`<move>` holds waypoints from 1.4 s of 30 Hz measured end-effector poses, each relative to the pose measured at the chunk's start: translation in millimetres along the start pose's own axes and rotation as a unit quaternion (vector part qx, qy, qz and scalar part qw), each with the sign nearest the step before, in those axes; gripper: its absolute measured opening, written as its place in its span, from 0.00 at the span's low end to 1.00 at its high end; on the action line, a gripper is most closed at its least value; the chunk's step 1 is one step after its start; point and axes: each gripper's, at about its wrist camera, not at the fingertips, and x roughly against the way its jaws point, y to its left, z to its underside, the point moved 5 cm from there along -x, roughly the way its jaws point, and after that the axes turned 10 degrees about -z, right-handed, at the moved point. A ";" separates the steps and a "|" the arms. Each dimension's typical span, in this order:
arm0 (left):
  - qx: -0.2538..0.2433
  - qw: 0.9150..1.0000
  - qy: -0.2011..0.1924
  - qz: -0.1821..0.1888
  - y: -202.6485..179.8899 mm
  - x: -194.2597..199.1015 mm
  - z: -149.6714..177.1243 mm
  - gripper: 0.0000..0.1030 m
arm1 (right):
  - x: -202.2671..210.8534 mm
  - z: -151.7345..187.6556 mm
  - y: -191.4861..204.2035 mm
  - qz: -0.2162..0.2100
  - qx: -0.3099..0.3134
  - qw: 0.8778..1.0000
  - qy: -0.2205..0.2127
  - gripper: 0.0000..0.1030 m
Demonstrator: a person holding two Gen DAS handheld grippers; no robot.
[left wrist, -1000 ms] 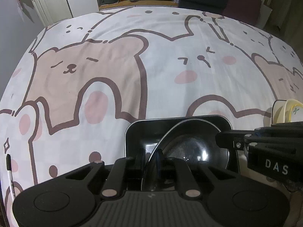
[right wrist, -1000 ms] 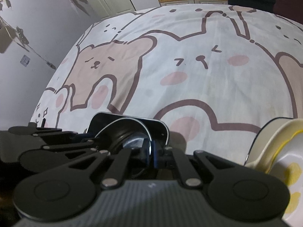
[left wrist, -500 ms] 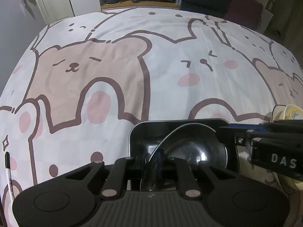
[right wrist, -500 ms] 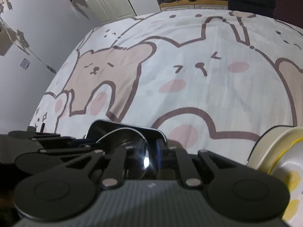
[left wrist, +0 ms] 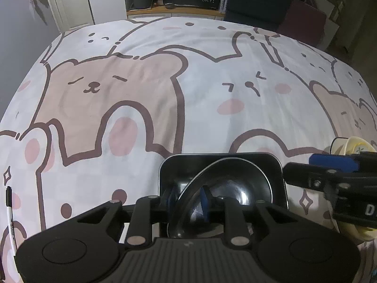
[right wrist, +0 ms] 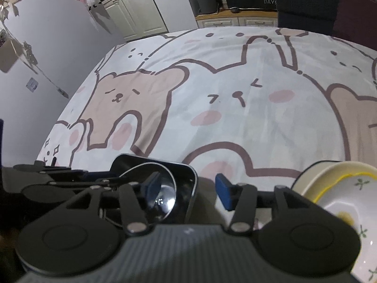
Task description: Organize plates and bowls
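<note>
Fingers of the left gripper are pinched on the near rim of a dark glossy bowl; their blue pads sit either side of the rim, one largely hidden behind the bowl's wall. The bowl is tipped up on edge, its hollow turned to the right in the left wrist view, and it stands inside a black rectangular tray whose near edge is cut off by the gripper body. The tray's long axis runs left to right in that view. The right gripper has its fingers spread wide with nothing between them: one blue pad hangs over the bowl, the other outside the tray's right wall. Just to the right stand cream and yellow-rimmed bowls, partly cut off by the frame. Everything rests on a table under a bear-print cloth, with a pen at its left edge.
</note>
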 end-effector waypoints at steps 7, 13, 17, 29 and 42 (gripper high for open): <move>-0.002 1.000 -0.002 0.011 -4.2 -0.1 -0.2 0.33 | 11.6 3.9 -3.8 0.008 -0.001 1.000 0.000 0.57; 0.002 1.000 -0.007 0.017 -4.9 2.6 -1.3 0.37 | 12.9 11.4 -8.1 0.015 -0.006 1.000 0.015 0.57; 0.021 0.999 -0.024 0.020 3.0 9.9 -2.5 0.44 | 9.5 18.2 -6.4 0.016 0.001 0.999 0.028 0.56; 0.051 0.999 -0.018 -0.003 37.6 6.0 4.1 0.48 | -6.5 26.2 -5.2 0.008 -0.013 0.998 0.063 0.38; 0.029 1.000 -0.003 0.004 34.1 -4.1 3.2 0.23 | -26.3 25.8 -7.7 -0.009 -0.038 0.995 0.087 0.23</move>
